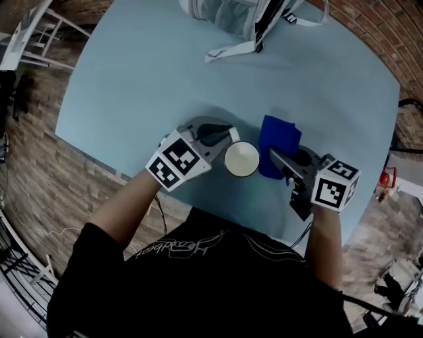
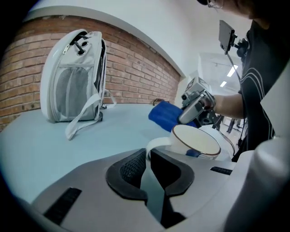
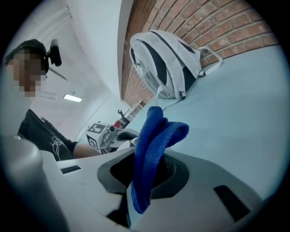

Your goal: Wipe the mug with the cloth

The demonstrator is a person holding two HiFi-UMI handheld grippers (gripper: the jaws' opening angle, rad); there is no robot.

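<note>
A white mug (image 1: 241, 159) stands upright near the front edge of the pale blue table (image 1: 145, 79). My left gripper (image 1: 228, 137) comes in from the left, and its pads close on the mug's white handle (image 2: 156, 145), as the left gripper view shows at the jaw tips (image 2: 147, 156). Just right of the mug, my right gripper (image 1: 279, 160) is shut on a folded blue cloth (image 1: 277, 140). In the right gripper view the cloth (image 3: 156, 136) stands up out of the jaws (image 3: 149, 170). Cloth and mug sit side by side; I cannot tell whether they touch.
A grey-white backpack (image 1: 231, 16) stands at the table's far side, with a loose strap (image 1: 228, 51) trailing toward the middle. Bare tabletop lies between it and the mug. Brick paving surrounds the table, and its front edge runs close under both grippers.
</note>
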